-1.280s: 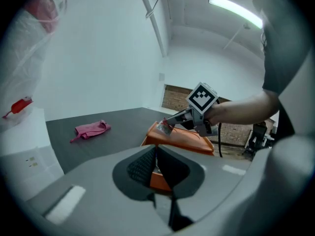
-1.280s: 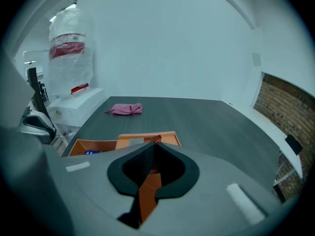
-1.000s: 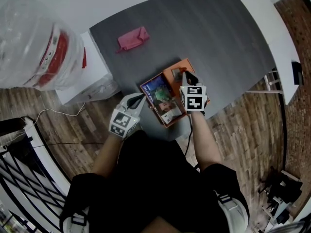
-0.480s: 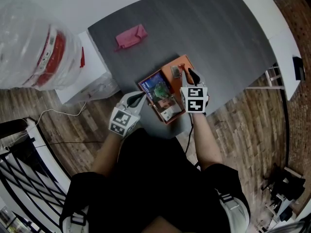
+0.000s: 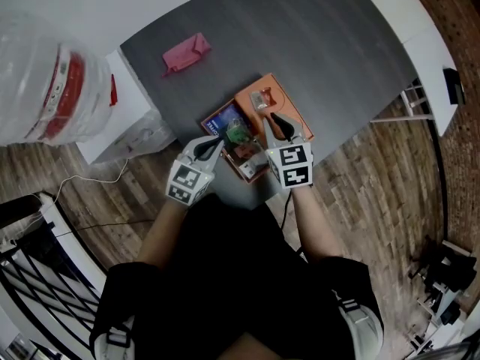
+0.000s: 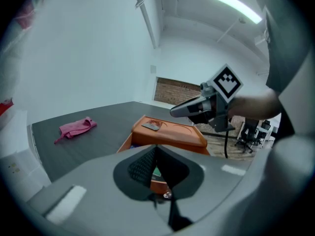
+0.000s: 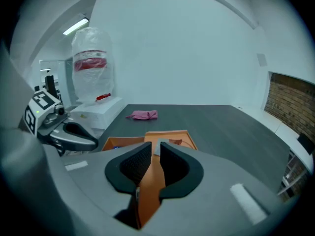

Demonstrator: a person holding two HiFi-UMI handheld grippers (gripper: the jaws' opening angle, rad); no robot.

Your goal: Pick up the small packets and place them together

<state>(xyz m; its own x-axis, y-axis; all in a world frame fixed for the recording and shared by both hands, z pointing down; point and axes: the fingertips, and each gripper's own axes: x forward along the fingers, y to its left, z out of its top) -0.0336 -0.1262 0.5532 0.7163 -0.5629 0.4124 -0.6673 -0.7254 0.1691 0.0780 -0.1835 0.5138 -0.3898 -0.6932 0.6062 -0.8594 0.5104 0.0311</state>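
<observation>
Jaws of the right tool [image 7: 155,149] stand a narrow slit apart and have just been closing. Nothing is pinched, and only the orange box [image 5: 276,88] shows through the gap. The right tool hangs over the flat orange half of that box, tilted downward. One small packet [image 5: 261,100] lies flat there just beyond the tip, clear of the pads. The left tool [image 6: 155,151] has its jaws fully together, with its tip at the near-left side of the box. Whether a thin edge is caught between its pads cannot be told. The other half of the box, between the two tools, holds printed pieces [image 5: 227,126], blue and green, which I take to be more packets. The box sits at the near edge of the dark table [image 5: 315,36]. A pink cloth [image 5: 184,53] lies well apart at the far left and plays no part.

Judgement on the step: one packet is down on the orange half, the right tool is empty, and this is the gap between a placement and the next pick. The next move calls for opening the right tool wider and bringing it across and down onto a printed piece. It should grip that piece by an edge, since it lies flat, then carry it to rest touching the small packet. The left tool looks placed to steady the box, which seems prudent so close to the table edge.
</observation>
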